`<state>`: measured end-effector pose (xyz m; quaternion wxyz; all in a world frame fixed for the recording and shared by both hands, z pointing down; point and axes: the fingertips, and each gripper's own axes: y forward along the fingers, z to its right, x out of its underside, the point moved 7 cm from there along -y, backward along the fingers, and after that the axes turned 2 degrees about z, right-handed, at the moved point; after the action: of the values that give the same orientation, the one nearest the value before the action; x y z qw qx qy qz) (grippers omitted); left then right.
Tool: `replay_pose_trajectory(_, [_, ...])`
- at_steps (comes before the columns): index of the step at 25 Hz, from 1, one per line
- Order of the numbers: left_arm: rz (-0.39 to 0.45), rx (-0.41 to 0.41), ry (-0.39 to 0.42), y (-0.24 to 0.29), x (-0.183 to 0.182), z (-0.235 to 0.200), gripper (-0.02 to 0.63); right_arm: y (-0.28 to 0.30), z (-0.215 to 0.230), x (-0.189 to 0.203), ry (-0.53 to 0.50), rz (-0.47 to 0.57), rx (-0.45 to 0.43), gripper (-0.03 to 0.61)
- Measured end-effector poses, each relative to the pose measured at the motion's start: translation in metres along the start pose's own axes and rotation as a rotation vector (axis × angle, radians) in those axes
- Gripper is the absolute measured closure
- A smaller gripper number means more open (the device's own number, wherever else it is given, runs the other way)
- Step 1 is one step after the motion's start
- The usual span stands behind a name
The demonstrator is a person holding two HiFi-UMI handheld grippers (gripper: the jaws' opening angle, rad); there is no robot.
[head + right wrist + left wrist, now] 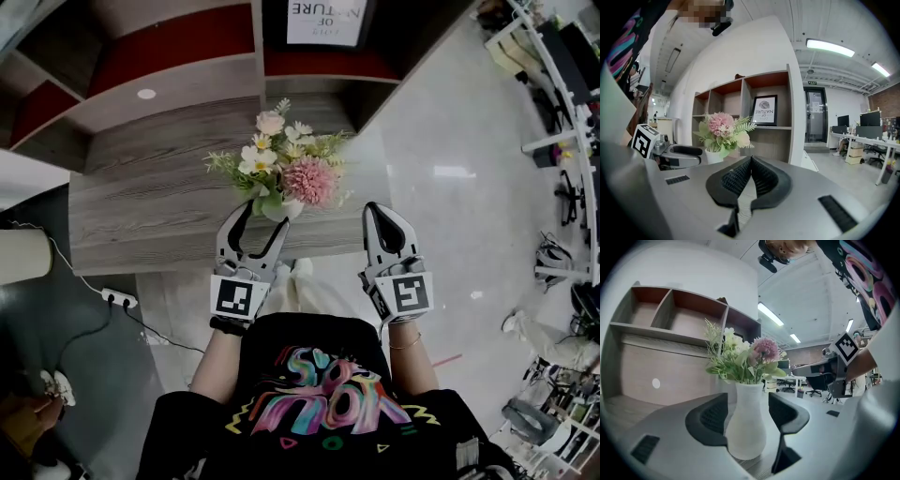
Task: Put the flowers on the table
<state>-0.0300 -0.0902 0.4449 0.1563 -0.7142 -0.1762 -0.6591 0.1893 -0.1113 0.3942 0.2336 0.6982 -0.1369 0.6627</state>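
A bunch of pink, white and yellow flowers (286,164) stands in a white vase (746,427) on the grey wooden table (150,187), close to its front edge. My left gripper (265,217) is open, with one jaw on each side of the vase; a small gap shows at the right jaw, and the left pad (705,420) lies against or very near the vase's belly. My right gripper (382,212) hovers at the table's front right, shut and with nothing in it. From the right gripper view the flowers (723,130) are ahead to the left, beside the left gripper (679,154).
A wooden shelf unit (169,56) rises behind the table, with a framed print (323,19) in one compartment. A power strip (119,298) and cable lie on the floor at the left. Office desks and chairs (562,94) fill the far right.
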Motion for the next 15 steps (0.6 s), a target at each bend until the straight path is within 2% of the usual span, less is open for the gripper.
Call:
replay_pose_trajectory(5, [-0.005, 0.011, 0.010, -0.011, -0.016, 0.006, 0.350, -0.007, 0.007, -0.010, -0.013, -0.030, 0.006, 0.563])
replay_pose_trajectory(10, [0.001, 0.020, 0.041, -0.020, -0.032, 0.006, 0.350, -0.010, 0.010, -0.027, -0.016, 0.041, -0.028, 0.563])
replay_pose_trajectory(15, [0.024, -0.018, 0.054, -0.030, -0.054, 0.001, 0.352, -0.014, 0.010, -0.038, -0.022, 0.033, -0.038, 0.563])
